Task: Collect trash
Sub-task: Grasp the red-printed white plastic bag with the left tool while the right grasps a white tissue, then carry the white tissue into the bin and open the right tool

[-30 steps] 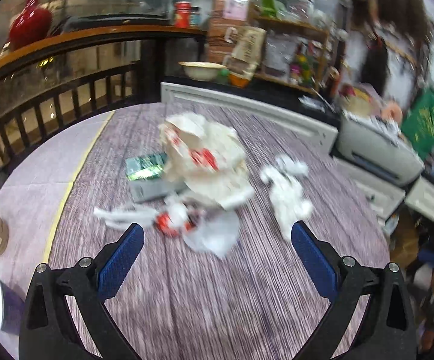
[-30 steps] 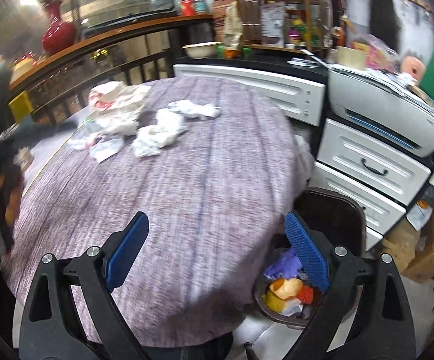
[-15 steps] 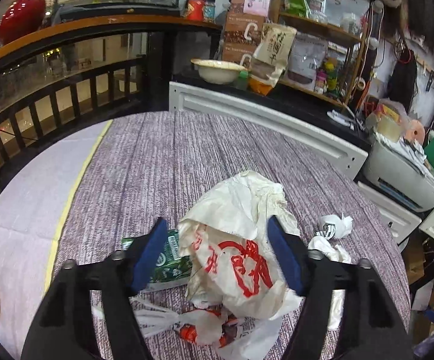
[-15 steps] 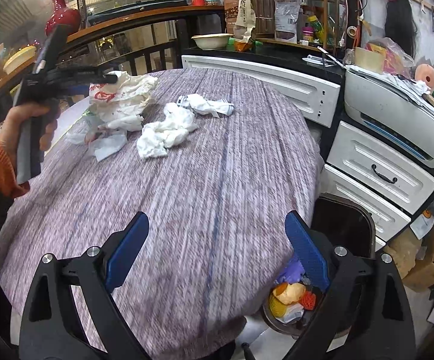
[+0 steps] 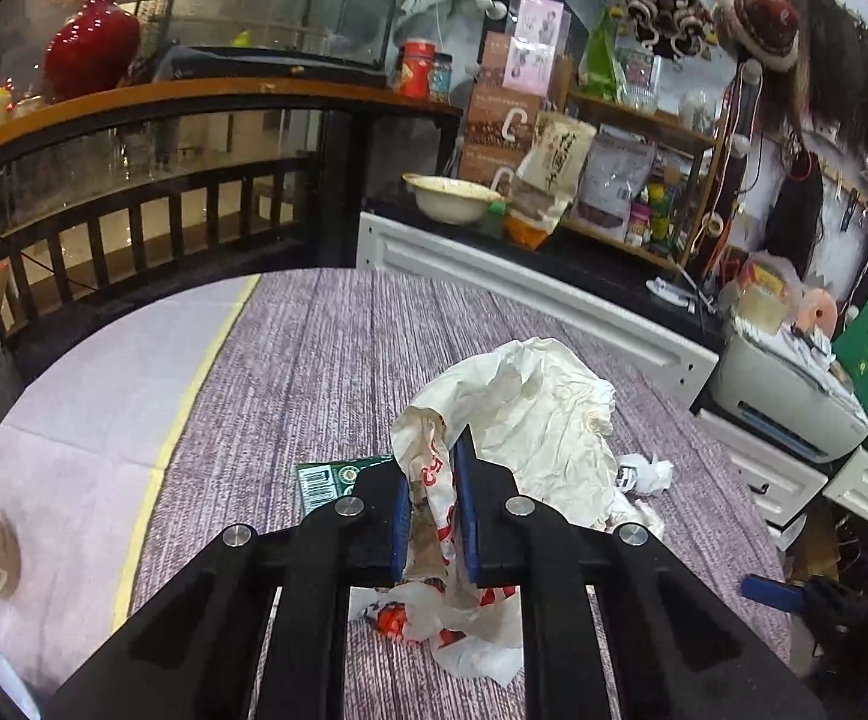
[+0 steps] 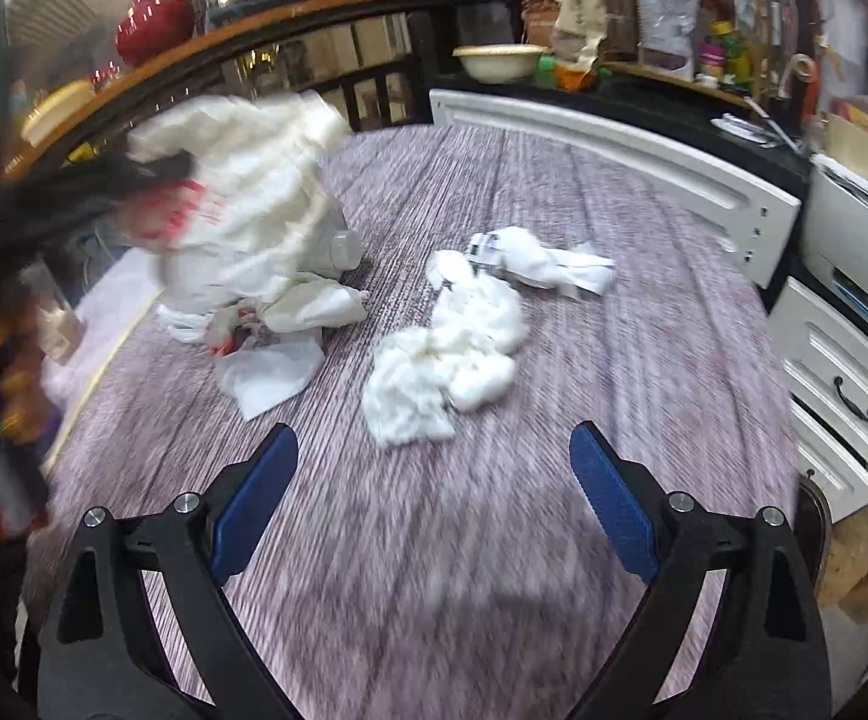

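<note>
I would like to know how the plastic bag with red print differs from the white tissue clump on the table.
The plastic bag is pinched between the closing jaws of the left hand-held gripper; the tissue clump lies untouched ahead of the open right hand-held gripper. The bag is cream with red print, the clump plain white. The bag looks bigger. Both are crumpled.

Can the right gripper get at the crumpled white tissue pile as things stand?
Probably yes: the right gripper is open, empty, and aimed at the tissue pile, with only bare tabletop between.
</note>
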Tool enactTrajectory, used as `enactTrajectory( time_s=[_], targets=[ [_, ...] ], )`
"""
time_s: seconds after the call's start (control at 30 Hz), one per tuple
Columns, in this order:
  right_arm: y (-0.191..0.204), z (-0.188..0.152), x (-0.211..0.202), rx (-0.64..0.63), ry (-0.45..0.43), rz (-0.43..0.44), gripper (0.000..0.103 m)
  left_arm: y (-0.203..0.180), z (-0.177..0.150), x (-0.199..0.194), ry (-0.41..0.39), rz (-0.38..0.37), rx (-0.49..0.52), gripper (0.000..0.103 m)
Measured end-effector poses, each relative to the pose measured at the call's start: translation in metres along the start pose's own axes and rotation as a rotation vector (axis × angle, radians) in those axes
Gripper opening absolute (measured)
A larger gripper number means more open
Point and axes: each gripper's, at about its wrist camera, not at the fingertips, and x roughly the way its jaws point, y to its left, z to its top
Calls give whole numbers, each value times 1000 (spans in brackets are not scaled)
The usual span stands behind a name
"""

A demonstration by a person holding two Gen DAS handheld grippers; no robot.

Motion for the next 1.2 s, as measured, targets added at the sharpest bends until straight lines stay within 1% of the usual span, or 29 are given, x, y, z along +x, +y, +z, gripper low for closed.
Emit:
enactTrajectory(
  time_s=[0.03,0.1,0.17,0.2,0.23,0.27,0.33,0.37,0.4,0.47,0.7,0.9,1.1,1.2],
  targets=[
    [2,4,9,-5,19,3,91,-1,0,-4,-9,4,-1,14],
    [5,11,25,-14,51,-7,86,-2,-3,-16,-27,9,0,14],
    [6,16,43,-21,89,-34,75,-6,-7,-21,-35,6,3,14],
    [6,17,49,-18,102,-44,72,-7,-10,-23,-36,5,6,14],
    [4,18,53,-9,111,-52,64,-10,-14,-25,-30,0,14,14],
    [3,19,52,-8,98,-58,52,-11,-16,-24,-27,-5,19,14],
    [2,19,49,-1,97,-40,40,-15,-21,-26,-23,-11,27,14],
    [0,18,43,6,77,-35,33,-16,-24,-27,-22,-16,28,14],
    [-1,16,39,3,66,-36,30,-16,-26,-28,-20,-22,24,14],
    [-2,11,27,-6,42,-39,28,-16,-31,-30,-17,-32,15,14],
    [-6,-14,-16,-16,-28,-17,27,-22,-49,-39,6,-58,-3,14],
    [-24,-37,-51,16,-61,11,27,-39,-64,-49,19,-92,-11,14],
    [-45,-61,-87,49,-104,2,27,-61,-75,-55,29,-143,-11,14],
    [-56,-75,-101,60,-123,-27,27,-71,-79,-57,32,-168,-21,14]
  ],
)
